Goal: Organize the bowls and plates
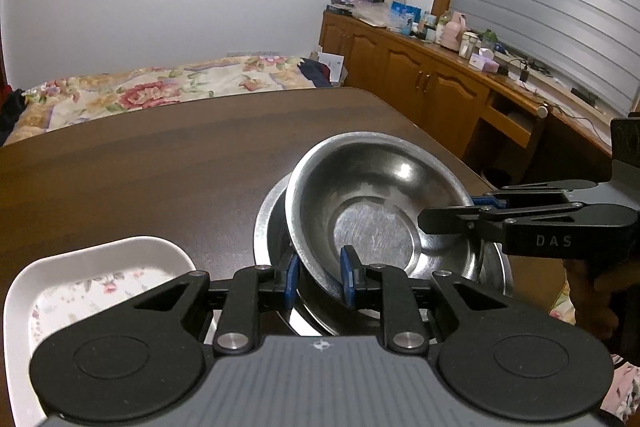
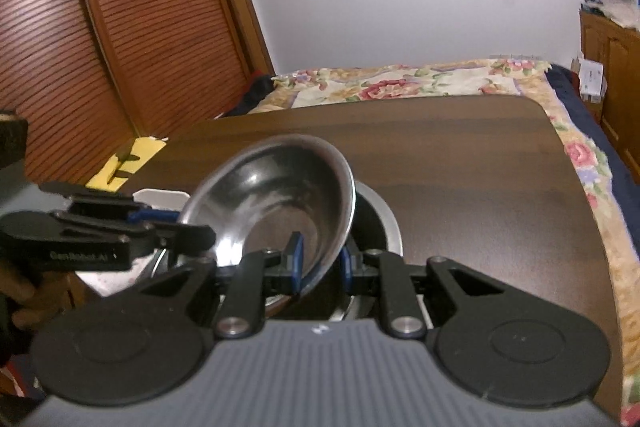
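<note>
- On the near left of the brown table [image 1: 160,155] we had the white floral dish [image 1: 100,275] lying flat, touched by neither tool.
- Our left gripper [image 1: 320,281] was clamped on the near rim of the upper steel bowl [image 1: 372,203]: one blue pad outside the wall, the other inside, with the rim between them.
- That bowl sat tilted, partly inside the lower steel bowl [image 1: 272,223], which rested on the table right of the dish. We could not tell whether the two walls were touching.
- Our right gripper [image 2: 320,261] was clamped on the same bowl's rim [image 2: 344,203] from the right side, pads on either side of the wall. In the left wrist view it came in from the right edge [image 1: 486,205].
- Step in hand, as we judged it: nesting the upper bowl into the lower one, two-handed. It was nearly seated but not level.
- Next move called for levelling the bowl so its rim ran parallel to the lower one, settling it fully, then letting both sets of jaws go together.
- Releasing one side first risked the bowl tipping or sliding against the lower wall.
- After that, the dish on the left looked to be the piece left to place.
</note>
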Motion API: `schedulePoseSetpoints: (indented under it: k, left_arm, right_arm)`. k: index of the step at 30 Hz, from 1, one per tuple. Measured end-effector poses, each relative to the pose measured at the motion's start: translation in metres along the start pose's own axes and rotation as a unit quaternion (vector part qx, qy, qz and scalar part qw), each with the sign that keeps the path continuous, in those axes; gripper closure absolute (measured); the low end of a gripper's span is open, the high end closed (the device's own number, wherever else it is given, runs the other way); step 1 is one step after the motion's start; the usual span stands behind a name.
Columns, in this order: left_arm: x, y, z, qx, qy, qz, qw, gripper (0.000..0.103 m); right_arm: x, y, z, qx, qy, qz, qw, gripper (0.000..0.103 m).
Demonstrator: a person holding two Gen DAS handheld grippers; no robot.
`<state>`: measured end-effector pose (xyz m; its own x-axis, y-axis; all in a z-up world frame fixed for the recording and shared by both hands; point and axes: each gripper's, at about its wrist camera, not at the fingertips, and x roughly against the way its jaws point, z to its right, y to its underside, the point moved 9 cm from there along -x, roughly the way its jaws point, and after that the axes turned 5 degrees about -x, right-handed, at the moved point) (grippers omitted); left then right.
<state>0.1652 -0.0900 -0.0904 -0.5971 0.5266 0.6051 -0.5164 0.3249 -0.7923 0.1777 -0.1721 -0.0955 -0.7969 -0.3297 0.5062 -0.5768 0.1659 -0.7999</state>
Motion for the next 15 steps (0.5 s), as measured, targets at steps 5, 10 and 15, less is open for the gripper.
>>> schedulePoseSetpoints:
  k: [5,10,15]
  left_arm:
    - [-0.0013,-0.0008,-0.0002,-0.006,-0.005,0.003,1.0,0.079]
    - [-0.0016,0.0008,-0.0018,-0.009,-0.006,0.004,0.9999,0.079]
    - [-0.002,0.0015,-0.0021,-0.006,-0.007,0.005,0.9999,0.08]
  right_arm:
    - [0.0023,0.0046,-0.0021,0.016,0.01,0.007,1.0,0.082]
    - [0.003,0.0055,-0.0025,0.027,0.016,0.014,0.999,0.082]
    - [0.0055,0.0063,0.0005,0.014,0.012,0.017,1.0,0.081]
